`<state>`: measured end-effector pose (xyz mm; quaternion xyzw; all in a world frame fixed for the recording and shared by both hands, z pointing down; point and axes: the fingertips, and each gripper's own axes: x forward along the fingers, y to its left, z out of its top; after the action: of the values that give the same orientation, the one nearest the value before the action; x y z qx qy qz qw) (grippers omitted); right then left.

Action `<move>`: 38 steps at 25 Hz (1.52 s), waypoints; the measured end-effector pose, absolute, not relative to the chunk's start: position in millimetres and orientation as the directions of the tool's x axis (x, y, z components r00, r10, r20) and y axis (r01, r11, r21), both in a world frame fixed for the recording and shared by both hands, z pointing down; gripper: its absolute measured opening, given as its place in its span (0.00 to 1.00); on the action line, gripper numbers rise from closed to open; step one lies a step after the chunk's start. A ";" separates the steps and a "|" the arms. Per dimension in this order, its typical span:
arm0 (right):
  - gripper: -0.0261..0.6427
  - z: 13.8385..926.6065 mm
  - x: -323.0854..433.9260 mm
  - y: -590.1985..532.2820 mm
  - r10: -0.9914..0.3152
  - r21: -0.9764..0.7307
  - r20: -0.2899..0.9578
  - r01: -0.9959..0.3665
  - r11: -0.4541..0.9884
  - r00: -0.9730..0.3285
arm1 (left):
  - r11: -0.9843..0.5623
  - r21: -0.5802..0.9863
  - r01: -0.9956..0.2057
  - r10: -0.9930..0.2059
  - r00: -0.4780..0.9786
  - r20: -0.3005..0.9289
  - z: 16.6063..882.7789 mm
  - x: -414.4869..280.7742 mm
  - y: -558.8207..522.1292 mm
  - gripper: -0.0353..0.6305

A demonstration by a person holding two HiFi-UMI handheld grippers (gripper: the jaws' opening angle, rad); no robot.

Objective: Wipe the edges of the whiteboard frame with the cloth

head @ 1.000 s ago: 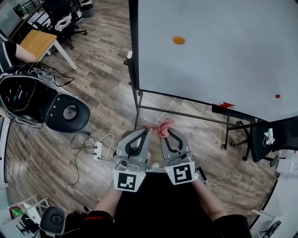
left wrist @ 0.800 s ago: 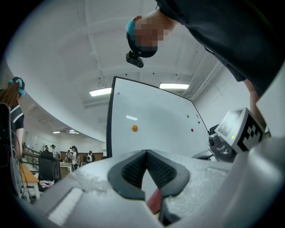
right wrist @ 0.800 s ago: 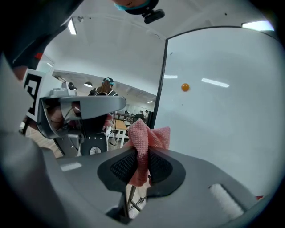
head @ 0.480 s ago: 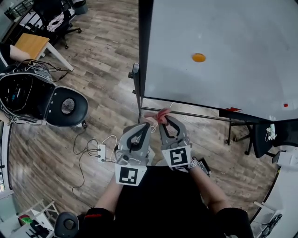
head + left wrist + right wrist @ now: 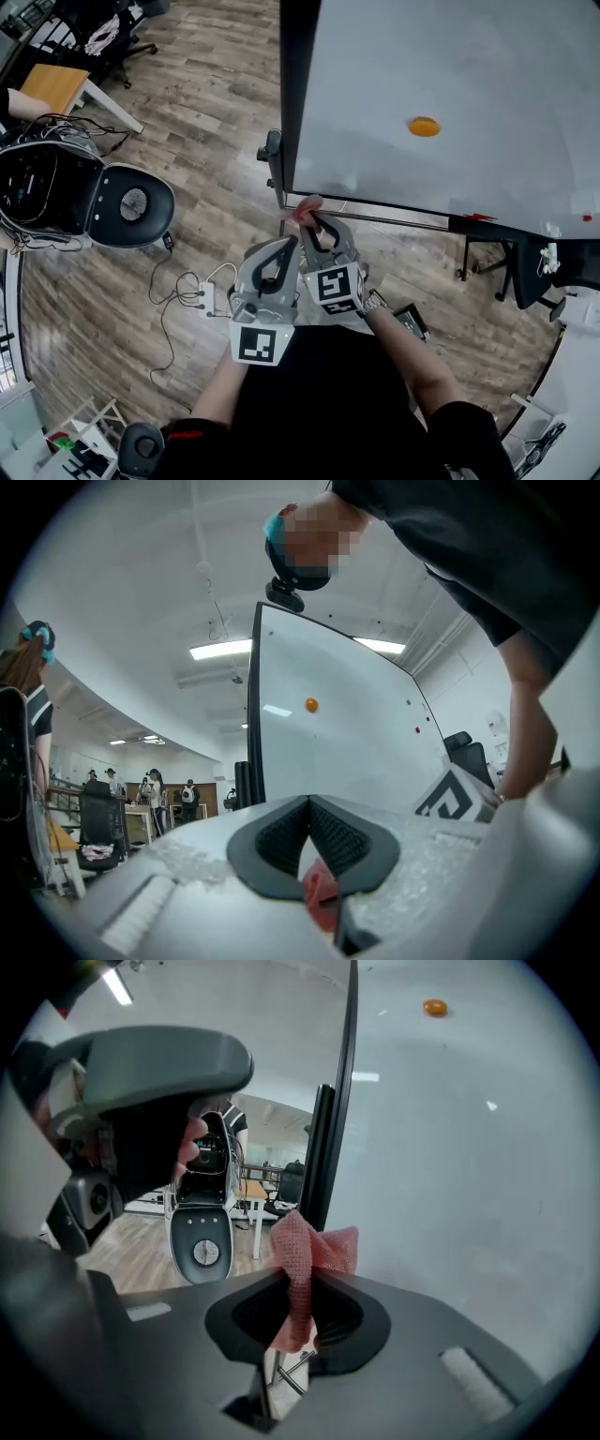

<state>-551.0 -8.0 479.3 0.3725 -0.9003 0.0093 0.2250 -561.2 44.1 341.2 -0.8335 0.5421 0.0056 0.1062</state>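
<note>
Nearest the camera, left tongs [image 5: 307, 803] are clenched with the pads pressed tip to tip and nothing gripped. A small red piece [image 5: 319, 888] shows low behind the pads; cannot tell what it is. Right tongs [image 5: 298, 1283] sit just beside them, slightly ahead, and clamp the cloth [image 5: 314, 1246]. The pink knit fabric is pinched between the pads, with a bunched end sticking up past the tips and a short tail hanging below.

In the head view the cloth is at the lower left corner of the frame [image 5: 298, 94], just beside it; whether it touches cannot be told. The right gripper view shows the cloth in front of the frame's black vertical left edge.

Behind that is the whiteboard [image 5: 469, 66], white and tilted, carrying an orange magnet [image 5: 424, 126] mid-surface and a red dot [image 5: 586, 217] near the lower right.

On the wood floor [image 5: 216, 122], a white power strip [image 5: 204, 298] with cables lies left of the tongs. A round black seat [image 5: 131, 204] is farther left, and a black chair [image 5: 525, 277] sits under the board's right end.
</note>
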 end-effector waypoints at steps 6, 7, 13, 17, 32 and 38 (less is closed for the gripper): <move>0.12 523.8 -562.6 -32.3 -0.644 0.103 0.502 -0.699 0.708 -0.578 | -0.364 -0.156 -0.918 -0.915 0.383 -0.124 344.1 -564.9 33.4 0.05; 0.12 530.0 -564.0 -35.2 -0.640 0.095 0.515 -0.704 0.704 -0.570 | -0.358 -0.152 -0.921 -0.918 0.377 -0.124 344.6 -566.7 31.9 0.05; 0.12 564.3 -575.8 -44.4 -0.602 0.068 0.581 -0.704 0.707 -0.548 | -0.342 -0.141 -0.929 -0.927 0.358 -0.111 353.1 -576.4 24.4 0.06; 0.12 584.0 -574.7 -52.9 -0.591 0.021 0.622 -0.743 0.669 -0.514 | -0.343 -0.143 -0.928 -0.927 0.359 -0.105 356.3 -579.4 22.5 0.05; 0.12 608.8 -575.3 -65.8 -0.570 -0.025 0.678 -0.788 0.615 -0.465 | -0.375 -0.139 -0.916 -0.915 0.390 -0.102 360.2 -580.3 21.7 0.06; 0.12 611.0 -572.8 -66.5 -0.564 -0.048 0.679 -0.796 0.604 -0.469 | -0.390 -0.143 -0.910 -0.910 0.404 -0.091 365.9 -577.2 22.4 0.06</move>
<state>-572.8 -66.5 611.0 0.4061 -0.8374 0.1825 0.3170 -577.2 22.4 365.9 -0.8335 0.5459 -0.0012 0.0850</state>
